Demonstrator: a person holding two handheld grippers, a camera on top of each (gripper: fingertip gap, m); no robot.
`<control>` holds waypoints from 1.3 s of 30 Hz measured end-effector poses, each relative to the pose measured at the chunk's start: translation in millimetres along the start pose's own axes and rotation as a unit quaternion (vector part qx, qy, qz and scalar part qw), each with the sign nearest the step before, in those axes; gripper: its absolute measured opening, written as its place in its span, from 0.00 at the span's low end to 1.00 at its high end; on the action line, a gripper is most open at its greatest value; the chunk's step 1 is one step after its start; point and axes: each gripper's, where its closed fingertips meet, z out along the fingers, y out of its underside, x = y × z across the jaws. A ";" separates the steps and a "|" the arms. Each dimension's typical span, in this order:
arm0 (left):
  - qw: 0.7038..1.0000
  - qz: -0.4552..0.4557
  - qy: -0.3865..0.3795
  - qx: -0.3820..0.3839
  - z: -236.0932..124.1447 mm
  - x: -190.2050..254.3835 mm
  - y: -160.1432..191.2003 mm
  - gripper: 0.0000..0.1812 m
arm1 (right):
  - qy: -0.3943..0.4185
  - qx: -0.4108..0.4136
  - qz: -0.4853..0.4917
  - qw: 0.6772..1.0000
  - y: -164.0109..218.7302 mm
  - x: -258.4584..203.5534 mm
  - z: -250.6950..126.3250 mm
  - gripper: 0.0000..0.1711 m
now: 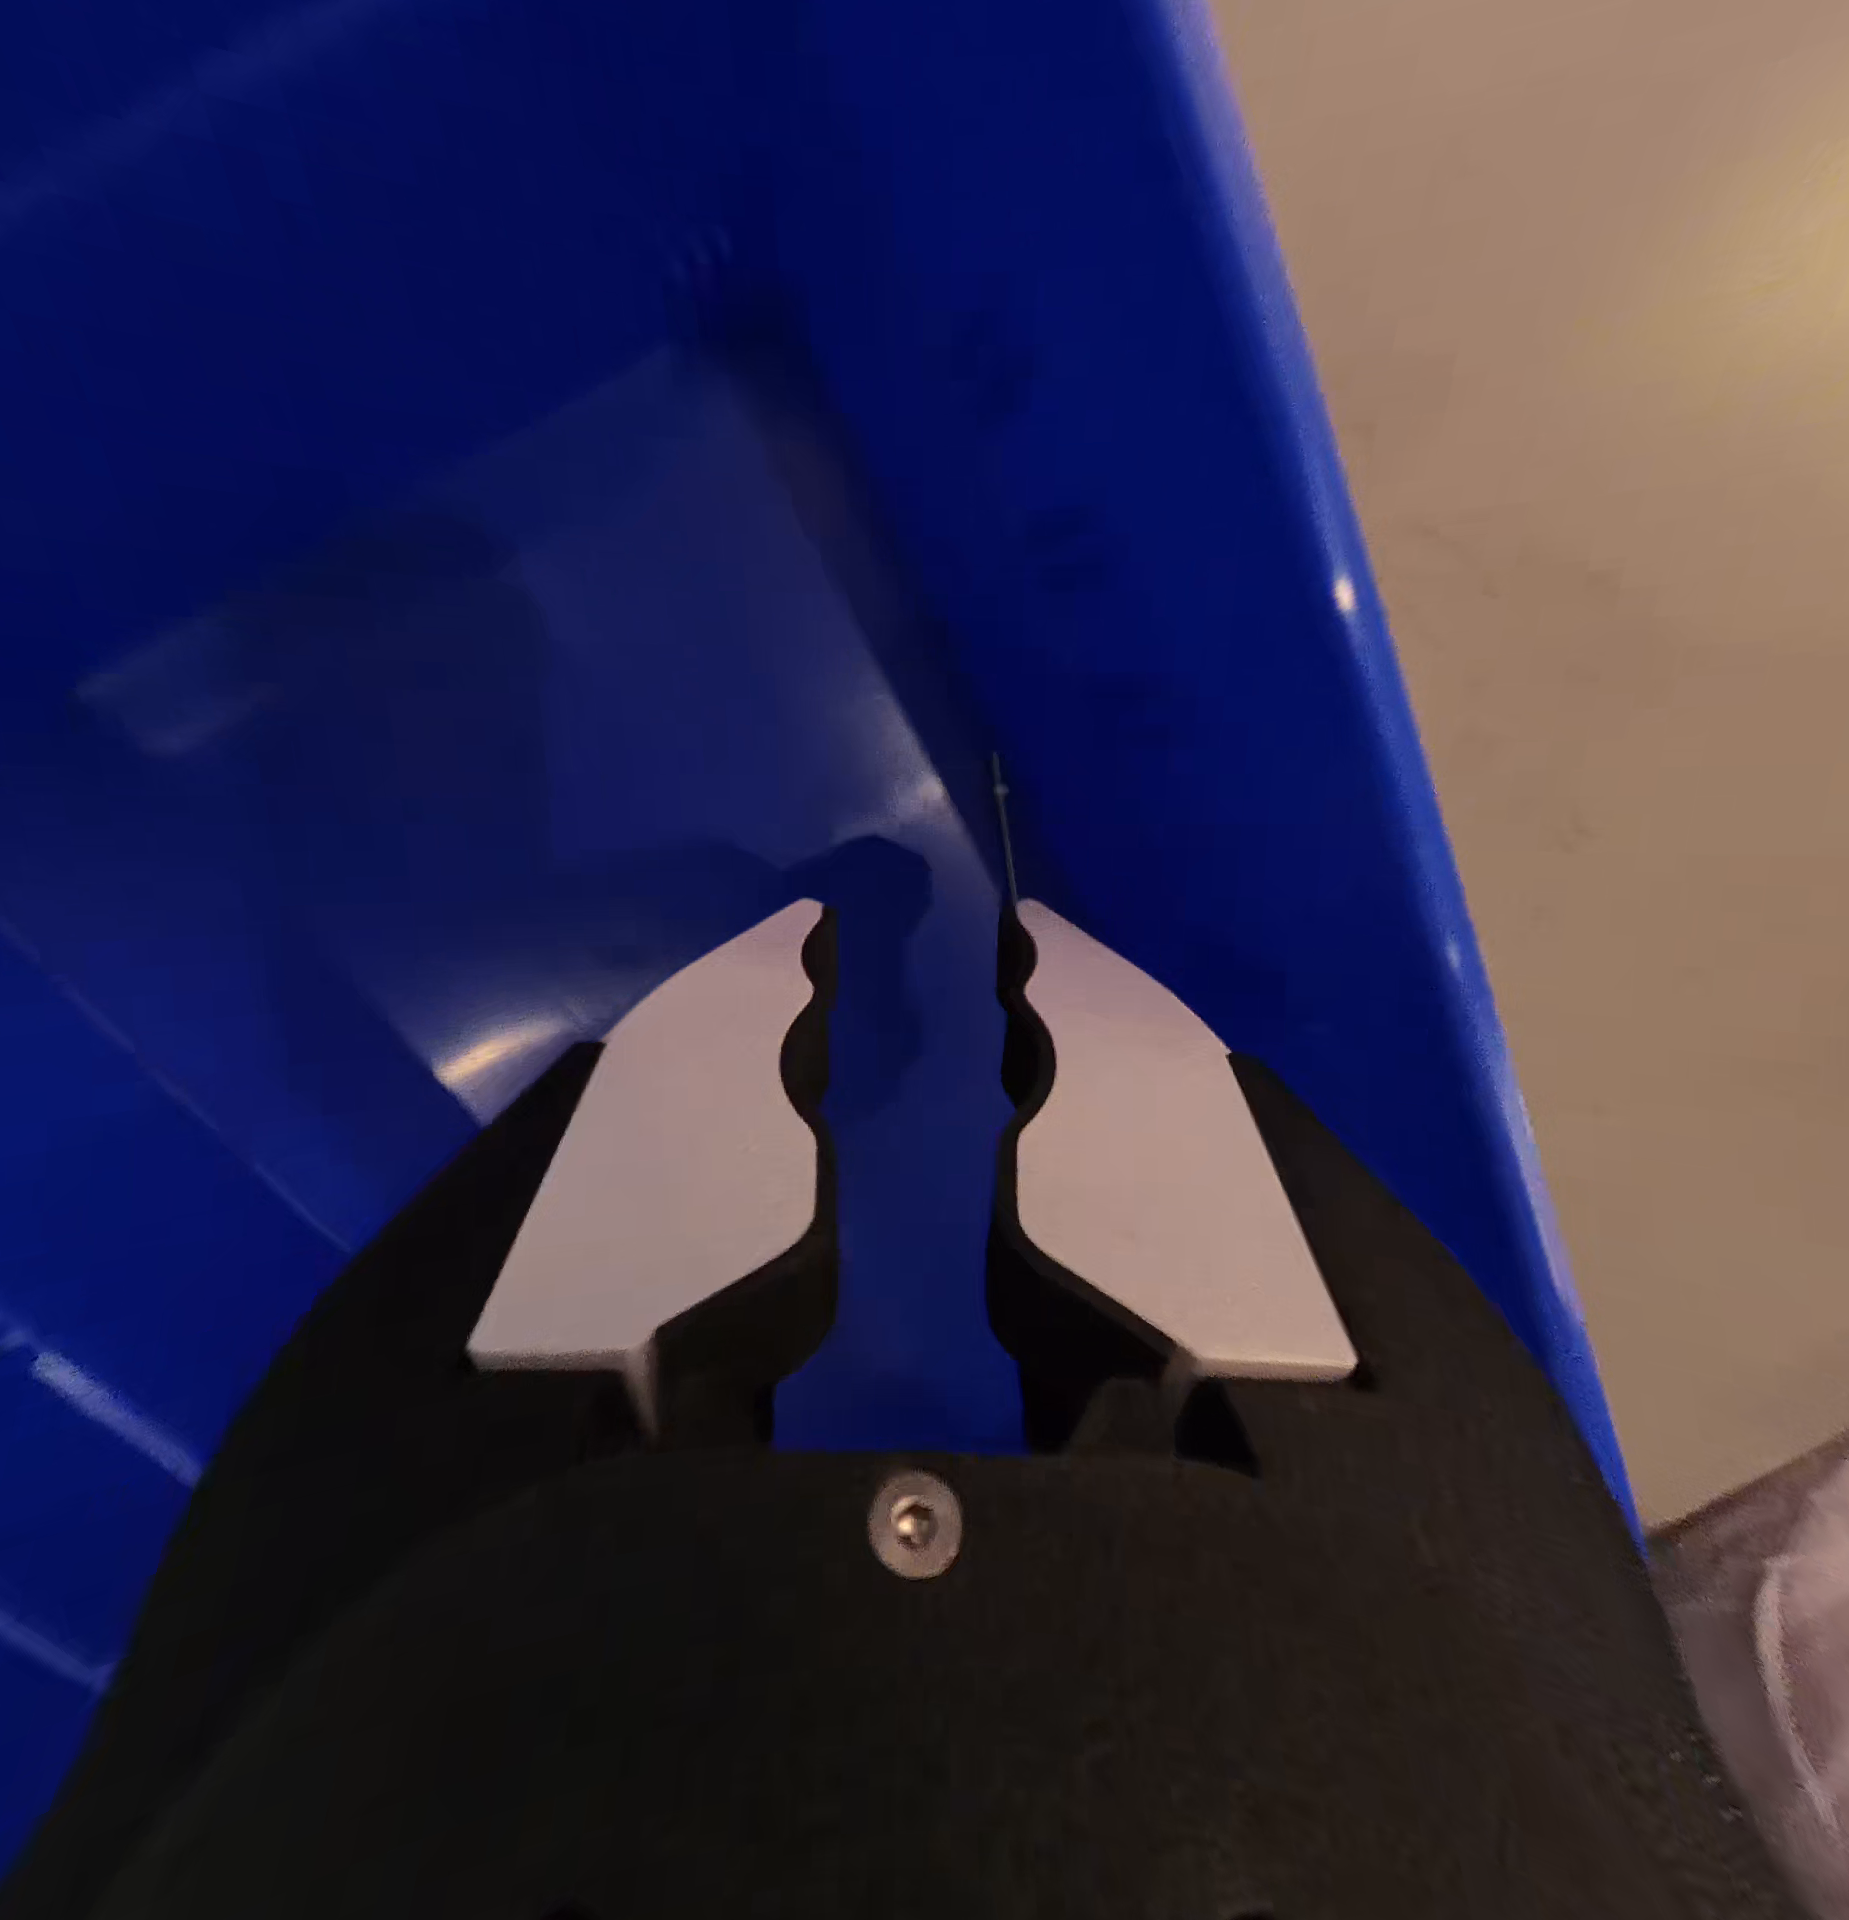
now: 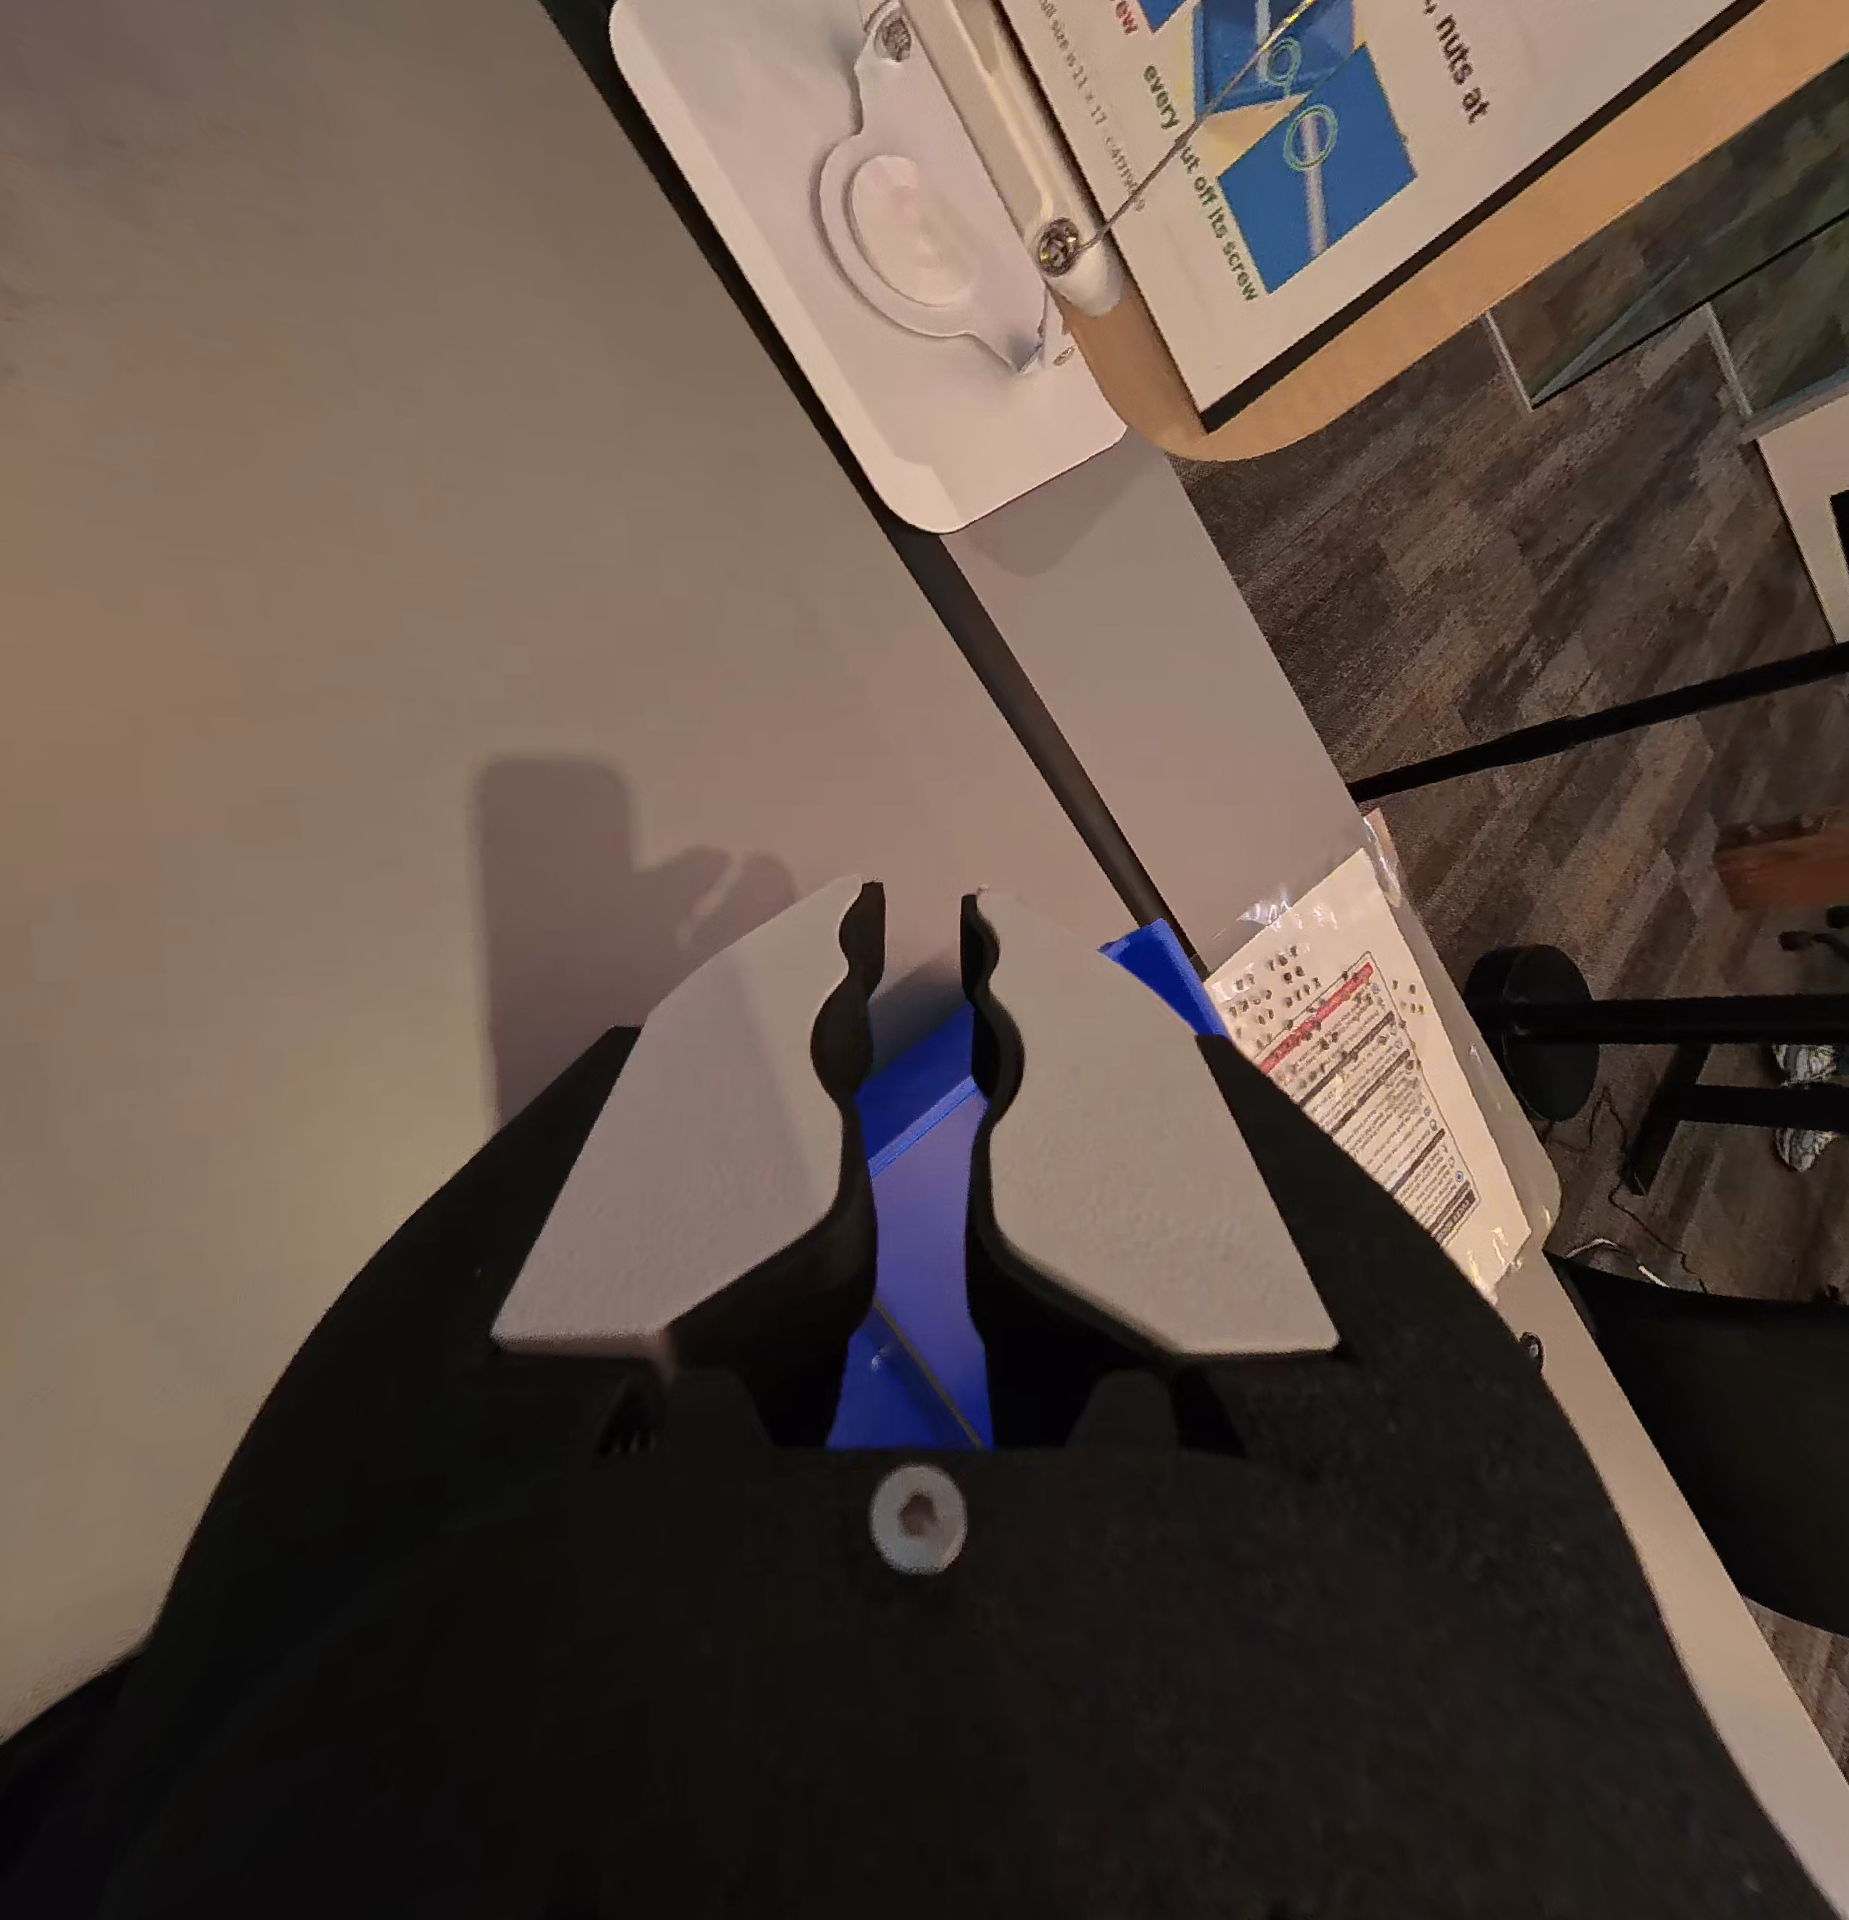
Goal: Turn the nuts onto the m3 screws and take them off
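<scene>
In the left wrist view a blue plastic bin (image 1: 587,520) fills most of the frame, blurred and very close. My left gripper (image 1: 915,906) is open and empty over the bin's inside, near its right wall. A thin dark wire (image 1: 1003,831) sticks up at the right fingertip. In the right wrist view my right gripper (image 2: 920,891) is open by a narrow gap and holds nothing. Between and below its fingers is a blue plastic part (image 2: 920,1122) with a thin metal rod (image 2: 935,1387) lying on it. No loose nut shows clearly.
The grey table (image 2: 328,520) ends at a curved edge on the right. A white fixture (image 2: 930,260) and a printed instruction sheet (image 2: 1263,135) lie at the far end. A clear bag with a label and small dark parts (image 2: 1356,1091) lies by the edge. Carpet and a black stool base (image 2: 1533,1029) lie beyond. Tip to tip, the grippers are about 45 cm apart.
</scene>
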 end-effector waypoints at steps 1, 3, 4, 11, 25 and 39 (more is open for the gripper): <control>1.000 0.003 0.013 -0.005 2.1 1.8 2.8 0.16 | -0.001 -0.003 -0.001 1.000 0.5 -1.3 0.8 0.08; 0.999 0.009 0.040 -0.005 5.2 7.2 4.4 0.17 | -0.005 -0.005 0.000 1.000 1.2 -3.2 2.4 0.08; 0.999 0.013 0.049 -0.009 7.2 9.4 5.4 0.18 | -0.007 -0.005 0.003 1.000 2.0 -3.6 3.1 0.08; 0.998 0.022 0.025 -0.052 27.0 7.8 11.3 0.22 | -0.002 -0.018 0.012 1.000 11.3 1.4 2.5 0.08; 0.998 0.040 -0.013 -0.055 29.6 3.6 6.7 0.20 | -0.002 -0.031 0.012 0.999 18.6 4.3 3.6 0.08; 0.997 0.026 -0.054 -0.058 30.1 -6.4 5.0 0.26 | -0.006 -0.039 0.014 0.999 22.0 3.5 3.3 0.08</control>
